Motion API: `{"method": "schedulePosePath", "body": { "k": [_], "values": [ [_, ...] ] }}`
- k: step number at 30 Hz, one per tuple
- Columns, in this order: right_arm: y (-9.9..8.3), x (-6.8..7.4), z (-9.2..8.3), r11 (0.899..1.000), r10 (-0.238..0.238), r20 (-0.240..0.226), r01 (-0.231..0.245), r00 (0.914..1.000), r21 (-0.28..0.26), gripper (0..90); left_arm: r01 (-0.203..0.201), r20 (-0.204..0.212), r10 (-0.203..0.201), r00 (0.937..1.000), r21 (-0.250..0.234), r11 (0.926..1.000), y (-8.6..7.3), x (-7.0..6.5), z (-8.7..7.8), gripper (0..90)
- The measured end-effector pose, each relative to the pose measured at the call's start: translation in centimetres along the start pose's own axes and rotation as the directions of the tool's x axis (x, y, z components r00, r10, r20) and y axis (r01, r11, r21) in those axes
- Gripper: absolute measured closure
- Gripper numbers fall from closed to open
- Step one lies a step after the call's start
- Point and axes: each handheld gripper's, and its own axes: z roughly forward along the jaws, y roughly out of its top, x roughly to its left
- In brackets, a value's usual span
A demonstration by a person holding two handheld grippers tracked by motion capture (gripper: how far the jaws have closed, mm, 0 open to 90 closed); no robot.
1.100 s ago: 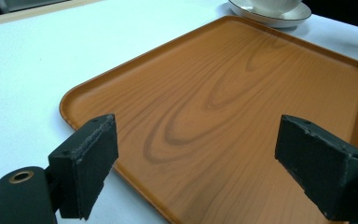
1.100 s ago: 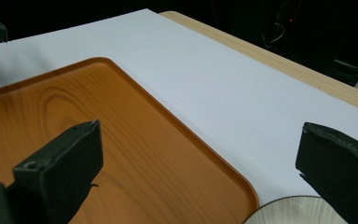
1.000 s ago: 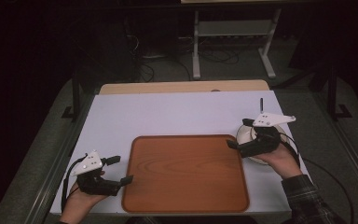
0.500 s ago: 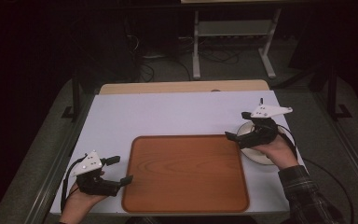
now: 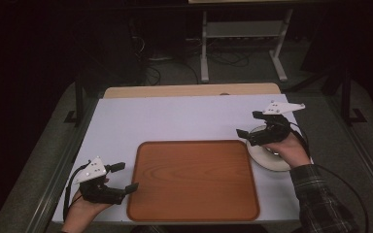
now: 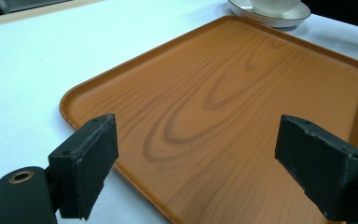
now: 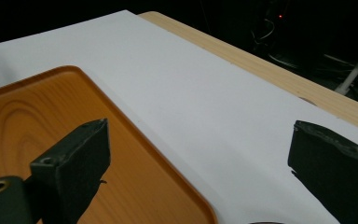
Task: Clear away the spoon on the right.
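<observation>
Wooden-looking orange tray (image 5: pixel 193 180), one only, lies mid-table. My left gripper (image 5: pixel 122 176) rests at its eight o'clock, jaws spread, empty. My right gripper (image 5: pixel 250 124) hovers at two o'clock over one white saucer (image 5: pixel 276 162) with a cup (image 6: pixel 272 4), jaws wide, just narrowing slightly, holding nothing.

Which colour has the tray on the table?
Orange-brown wood grain tray, best in the left gripper view.

Table brightly lit, surroundings dark, near jaws blurred

Wide-open left tool (image 6: pixel 193 175) faces wooden tray (image 6: pixel 242 107); saucer (image 6: pixel 270 16) beyond.
</observation>
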Motion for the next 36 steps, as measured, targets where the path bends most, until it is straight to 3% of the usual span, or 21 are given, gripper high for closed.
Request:
{"method": "schedulePosePath", "body": {
  "k": [10,17,21,22,25,28,32,36],
  "values": [
    [0.6,-1.8,-0.1,1.0,0.018,0.01,-0.018,0.9998,0.019,14.7,0.002,-0.003,-0.002,1.0,-0.004,1.0,0.0,0.1,-0.1,12.9],
    [0.4,-3.0,-0.1,0.999,0.036,0.02,-0.036,0.9992,0.04,27.4,0.002,-0.002,-0.002,1.0,-0.004,1.0,0.0,0.1,0.0,12.9],
    [-0.1,-4.2,-0.1,0.996,0.054,0.033,-0.056,0.998,0.07,41.9,0.004,-0.002,-0.004,1.0,-0.005,1.0,0.0,0.1,-0.1,12.9],
    [-0.1,-4.2,-0.1,0.996,0.054,0.033,-0.056,0.998,0.07,41.9,0.004,-0.002,-0.004,1.0,-0.004,1.0,0.0,0.1,-0.1,12.9],
    [-0.6,-5.0,0.1,0.993,0.068,0.049,-0.072,0.9965,0.091,55.6,0.003,-0.003,-0.003,1.0,-0.004,1.0,0.0,0.1,0.0,12.9],
    [-0.9,-5.3,0.2,0.992,0.072,0.058,-0.077,0.9958,0.103,60.8,0.004,-0.003,-0.004,1.0,-0.004,1.0,0.0,0.1,-0.1,12.9],
    [-1.5,-5.9,0.5,0.987,0.063,0.105,-0.078,0.9924,0.139,75.0,0.007,-0.003,-0.007,1.0,-0.006,1.0,0.0,0.1,-0.1,12.9],
    [-1.9,-6.5,0.5,0.982,0.076,0.116,-0.095,0.9903,0.164,86.6,0.009,-0.002,-0.009,1.0,-0.004,1.0,-0.1,0.1,-0.1,12.9]
  ]
}}
